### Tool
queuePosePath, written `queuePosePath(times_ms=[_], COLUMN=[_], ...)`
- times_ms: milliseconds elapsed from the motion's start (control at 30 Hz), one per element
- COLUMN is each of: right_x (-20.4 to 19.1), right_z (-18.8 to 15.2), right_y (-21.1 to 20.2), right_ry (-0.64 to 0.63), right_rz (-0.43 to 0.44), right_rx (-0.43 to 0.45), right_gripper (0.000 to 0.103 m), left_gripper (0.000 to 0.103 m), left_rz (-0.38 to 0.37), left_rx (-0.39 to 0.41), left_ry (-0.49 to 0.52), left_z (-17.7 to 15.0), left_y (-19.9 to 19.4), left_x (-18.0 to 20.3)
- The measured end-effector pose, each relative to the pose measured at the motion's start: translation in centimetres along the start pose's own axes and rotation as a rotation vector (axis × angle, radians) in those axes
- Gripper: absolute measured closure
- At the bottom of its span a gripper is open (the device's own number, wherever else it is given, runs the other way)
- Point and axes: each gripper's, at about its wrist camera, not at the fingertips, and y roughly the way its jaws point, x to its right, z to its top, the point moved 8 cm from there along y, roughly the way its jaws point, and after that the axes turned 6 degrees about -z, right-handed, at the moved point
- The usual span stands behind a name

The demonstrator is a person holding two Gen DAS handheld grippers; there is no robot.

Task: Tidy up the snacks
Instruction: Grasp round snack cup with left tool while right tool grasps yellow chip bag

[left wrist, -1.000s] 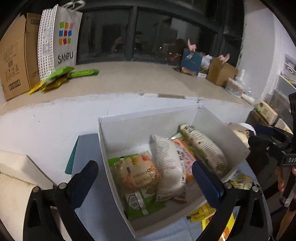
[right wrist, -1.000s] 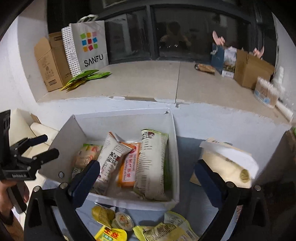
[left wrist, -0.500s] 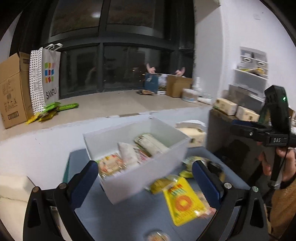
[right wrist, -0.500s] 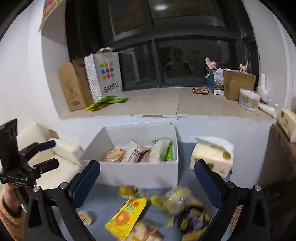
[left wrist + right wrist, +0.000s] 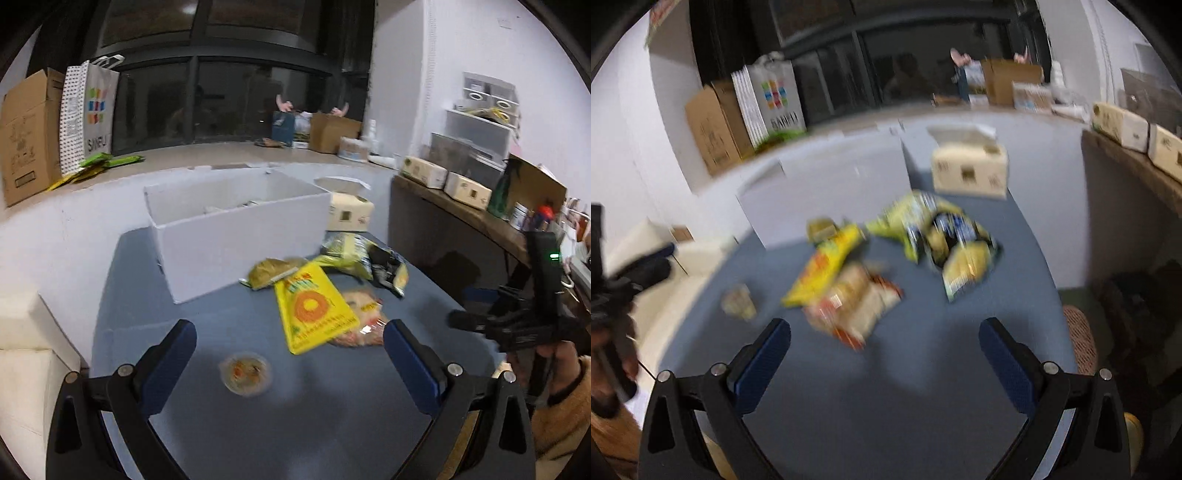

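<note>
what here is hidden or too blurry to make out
- Contents of the white cardboard box: left wrist view, hidden by its near wall.
- Print on the yellow flat snack packet and neighbouring packets: right wrist view, motion blur.
- Small round clear cup: left wrist view, blurred, contents unclear.

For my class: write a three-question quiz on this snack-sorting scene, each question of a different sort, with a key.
1. True or false: the left gripper is shut on the yellow packet.
2. Multiple choice: where does the small round cup sit? A) inside the white box; B) on the blue table, apart from the packet pile; C) on the window ledge.
3. Fill in: the tissue box stands beside the ____ box.

Key:
1. False. Both the left gripper and the right gripper are open and hold nothing.
2. B.
3. White.
</note>
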Motion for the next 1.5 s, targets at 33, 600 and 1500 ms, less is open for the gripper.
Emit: queuePosePath(times_ms=[33,600,1500], right_x=[0.3,5.0,1.0], right_z=[0.0,6.1,4.1], right_y=[0.0,10.7,-0.8], right_ry=[0.002,-0.055,0.064], right_rz=[-0.005,-0.087,0.186], right_rx=[0.005,-0.094,0.093], right_gripper=[0.0,0.0,0.044], left_gripper=[0.0,0.0,0.0], left_rz=[-0.013,-0.031,0.019], left_rx=[0.004,-0.029,-0.236], left_ry=[-0.006,-0.027,-0.072], left_z=[-0.2,-1.7,-5.5], left_y=[-0.1,0.6,7.1], left_x=[0.2,-0.3,-5.4])
